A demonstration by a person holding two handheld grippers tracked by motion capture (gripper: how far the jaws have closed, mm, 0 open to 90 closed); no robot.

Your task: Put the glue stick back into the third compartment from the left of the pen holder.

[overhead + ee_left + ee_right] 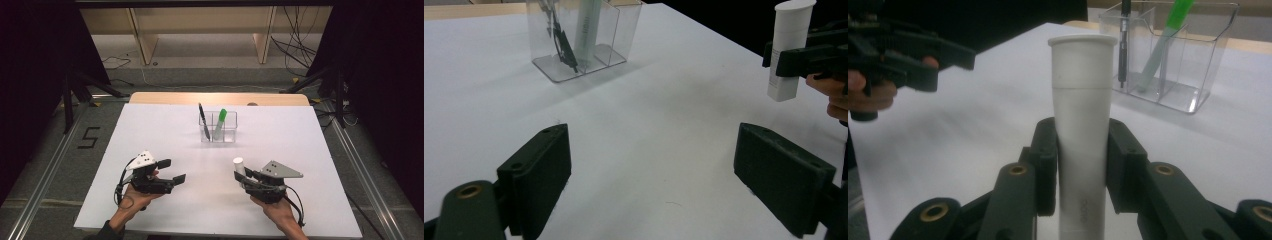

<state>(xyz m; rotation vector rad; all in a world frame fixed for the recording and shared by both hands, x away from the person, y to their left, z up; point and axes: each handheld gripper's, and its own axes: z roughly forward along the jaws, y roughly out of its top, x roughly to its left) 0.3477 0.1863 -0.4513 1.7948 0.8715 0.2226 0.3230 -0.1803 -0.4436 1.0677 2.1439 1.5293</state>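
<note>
1. A white table (pixel 150 150) stands under a high camera. A person's two forearms come in from its near edge, each hand holding a black two-jaw gripper.
2. The left gripper (pixel 171 170) hovers low over the near left part of the table. Its jaws are spread wide apart with nothing between them; in the left gripper view (pixel 651 185) only bare white table lies in the gap.
3. The right gripper (pixel 242 175) is over the near right part of the table. Its jaws are pinching a white tube (pixel 1082 125), a cylinder with a flared cap at its top, held upright by its lower half.
4. In the left gripper view the white tube (pixel 789 50) is lifted clear of the table surface.
5. A clear plastic holder (pixel 231 134) with several compartments sits near the middle of the table, toward the far side, well apart from both grippers.
6. A black pen (pixel 203 120) leans in the holder's left compartment. A green marker (pixel 220 122) with a bright green top leans in the next compartment, just beside the pen.
</note>
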